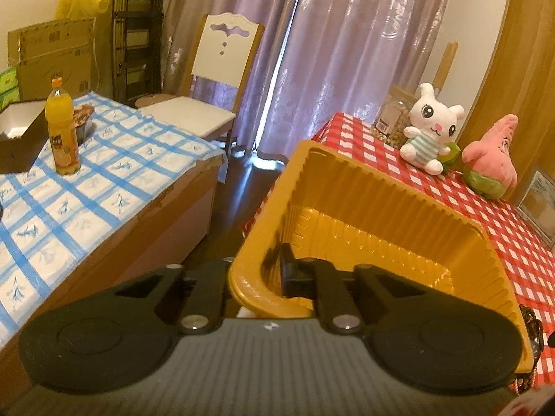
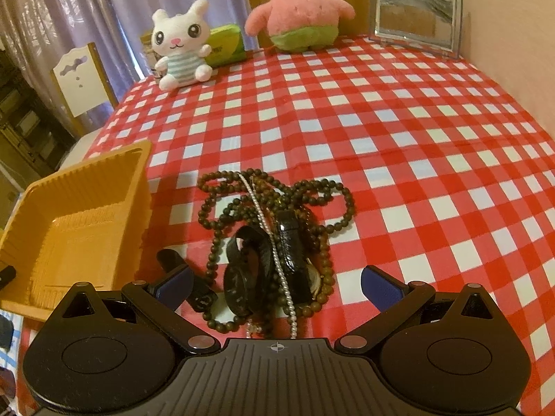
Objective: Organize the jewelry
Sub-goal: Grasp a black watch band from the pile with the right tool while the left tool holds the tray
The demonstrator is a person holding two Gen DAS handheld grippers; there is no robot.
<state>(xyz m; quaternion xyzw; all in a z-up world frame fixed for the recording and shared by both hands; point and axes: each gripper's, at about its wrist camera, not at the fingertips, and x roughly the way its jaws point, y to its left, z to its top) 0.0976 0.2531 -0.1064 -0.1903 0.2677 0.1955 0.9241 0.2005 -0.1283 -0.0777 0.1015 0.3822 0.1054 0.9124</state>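
A yellow ribbed plastic tray [image 1: 381,215] with nothing in it fills the left wrist view. My left gripper [image 1: 274,274] is shut on the tray's near corner wall, one finger inside and one outside. In the right wrist view the same tray [image 2: 79,215] stands at the left edge of the red checked table [image 2: 381,138]. A jewelry pile [image 2: 274,242] lies beside it: dark bead necklaces [image 2: 333,190], a pearl strand [image 2: 281,277] and black watches [image 2: 242,277]. My right gripper [image 2: 277,286] hangs open just above the pile's near end, its blue pads [image 2: 378,287] on either side, touching nothing.
A white bunny plush [image 2: 180,48], a pink starfish plush [image 2: 298,10], a green pack [image 2: 225,45] and a picture frame [image 2: 416,17] line the table's far side. Across a gap stands a blue checked table [image 1: 86,180] with an orange juice bottle [image 1: 62,131], a black box [image 1: 17,135] and a white chair [image 1: 215,69].
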